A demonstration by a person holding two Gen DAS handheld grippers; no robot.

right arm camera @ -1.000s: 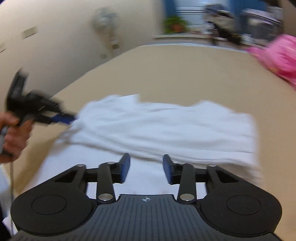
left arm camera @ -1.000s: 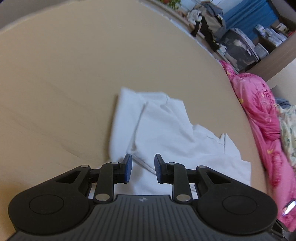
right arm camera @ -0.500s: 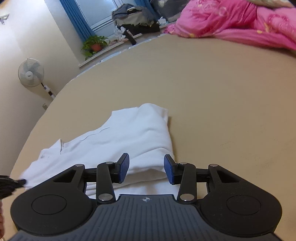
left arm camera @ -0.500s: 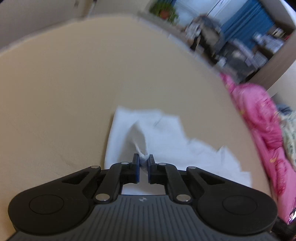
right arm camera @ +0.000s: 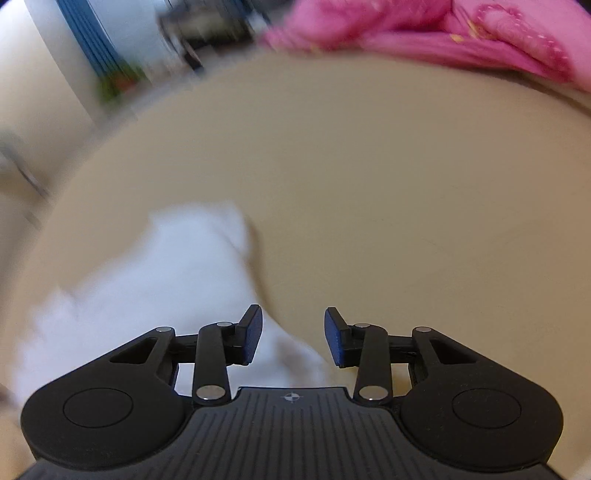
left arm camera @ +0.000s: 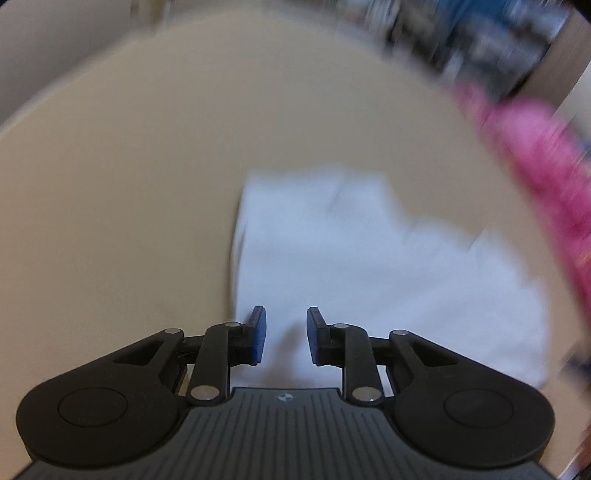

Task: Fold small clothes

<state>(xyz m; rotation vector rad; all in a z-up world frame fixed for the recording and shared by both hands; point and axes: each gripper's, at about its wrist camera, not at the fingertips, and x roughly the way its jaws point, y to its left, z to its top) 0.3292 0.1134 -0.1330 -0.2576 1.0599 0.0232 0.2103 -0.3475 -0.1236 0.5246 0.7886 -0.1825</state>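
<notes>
Across both wrist views a wide, plain beige surface [left arm camera: 155, 177] fills most of the field, smooth and matte, curving away under the fisheye lens toward a pale wall at the far left. Both pictures are smeared by motion, so the room behind reads only in patches: a heap of bright pink bedding [right arm camera: 424, 33] lies along the far edge of the surface, a strip of blue curtain [right arm camera: 94, 48] hangs beside a pale window area, and a blur of green and red below the curtain may be a potted plant, though it is too soft to be sure. In the left wrist view the far right corner holds dark, cluttered shapes that cannot be made out. No brand, label or writing can be read anywhere; each gripper body carries only a small round crosshair mark. No container can be told apart in the blur. The white garment [left arm camera: 369, 258] lies loosely bunched on the beige surface, its edges uneven and partly layered. The left gripper [left arm camera: 286, 335] hovers over the garment's near edge with its blue pads parted and its jaws opening; white cloth shows in the gap behind them, but the pads do not press on it. The right gripper [right arm camera: 293, 338] stands spread wider at the garment's right-hand border, its jaws closing slightly, with a corner of white cloth and bare beige surface visible between the pads and nothing pinched.
</notes>
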